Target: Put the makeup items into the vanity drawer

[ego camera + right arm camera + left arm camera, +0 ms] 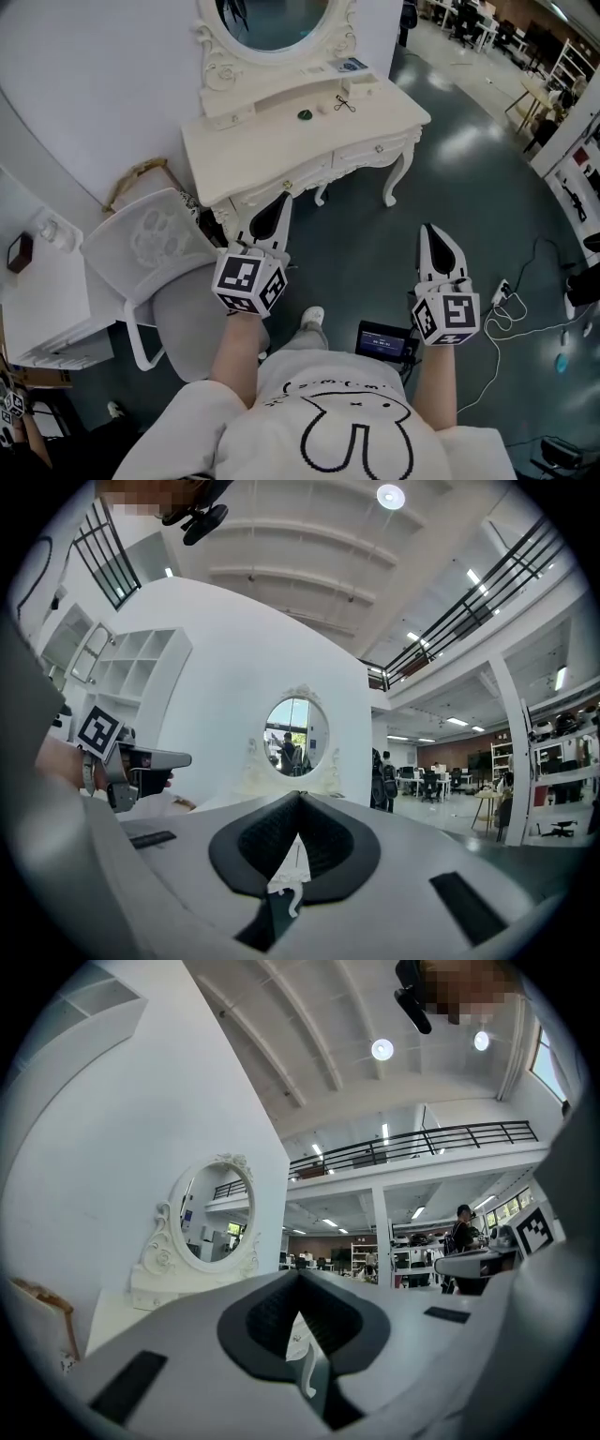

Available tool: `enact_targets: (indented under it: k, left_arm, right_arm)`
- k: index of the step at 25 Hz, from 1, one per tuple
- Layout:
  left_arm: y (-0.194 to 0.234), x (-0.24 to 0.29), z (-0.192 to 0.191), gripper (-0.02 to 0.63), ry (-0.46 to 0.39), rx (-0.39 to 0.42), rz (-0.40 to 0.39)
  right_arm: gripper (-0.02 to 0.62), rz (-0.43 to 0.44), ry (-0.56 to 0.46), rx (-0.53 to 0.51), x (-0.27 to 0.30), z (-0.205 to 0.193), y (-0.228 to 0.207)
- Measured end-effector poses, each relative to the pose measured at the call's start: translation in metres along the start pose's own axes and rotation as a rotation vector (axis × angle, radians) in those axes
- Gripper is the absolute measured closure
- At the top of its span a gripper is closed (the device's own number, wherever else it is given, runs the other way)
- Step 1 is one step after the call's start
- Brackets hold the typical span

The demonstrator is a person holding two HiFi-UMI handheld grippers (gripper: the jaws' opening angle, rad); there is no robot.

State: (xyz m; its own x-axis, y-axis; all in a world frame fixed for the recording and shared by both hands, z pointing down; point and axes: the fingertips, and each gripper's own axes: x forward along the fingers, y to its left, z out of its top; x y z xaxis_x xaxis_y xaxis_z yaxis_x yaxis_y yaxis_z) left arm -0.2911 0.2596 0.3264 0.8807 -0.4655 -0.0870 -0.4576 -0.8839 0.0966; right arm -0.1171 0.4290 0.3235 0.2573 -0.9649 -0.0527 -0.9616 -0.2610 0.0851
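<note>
Reckon on light, slippery stuff at vanity's [253, 141] back edge, green pot [305, 114], scissor-shaped tool [344, 104]: pinch mid-body; left claw [281, 202], right claw [429, 231] both closed, empty.

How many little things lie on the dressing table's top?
3 on the flat top: a round green one at left, a small pale one beside it, a black tool at right. Smaller ones may be hidden.

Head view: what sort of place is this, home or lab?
Probably a lab hall with a staged set: white carved vanity table against a white partition wall, office desks beyond, loose cables on the grey floor.
</note>
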Motion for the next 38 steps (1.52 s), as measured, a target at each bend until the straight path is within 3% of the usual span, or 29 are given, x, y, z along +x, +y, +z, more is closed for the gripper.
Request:
enact_targets:
  k: [13,23,38]
  left_arm:
    - [0.081,0.108,-0.002,0.601,0.011,-0.025,-0.016]
    - [0.111,0.16,-0.016,0.601,0.035,-0.042,-0.033]
    - [0.159,0.27,-0.031,0.601,0.047,-0.022,0.099]
  right_arm:
    - [0.581,-0.036,0.025,-0.008,0.132,-0.006,-0.026]
    - [0.581,-0.03,0.072,-0.035,0.192,-0.019,-0.036]
    - [0.581,0.079,0.06,-0.017,0.326,-0.041,-0.104]
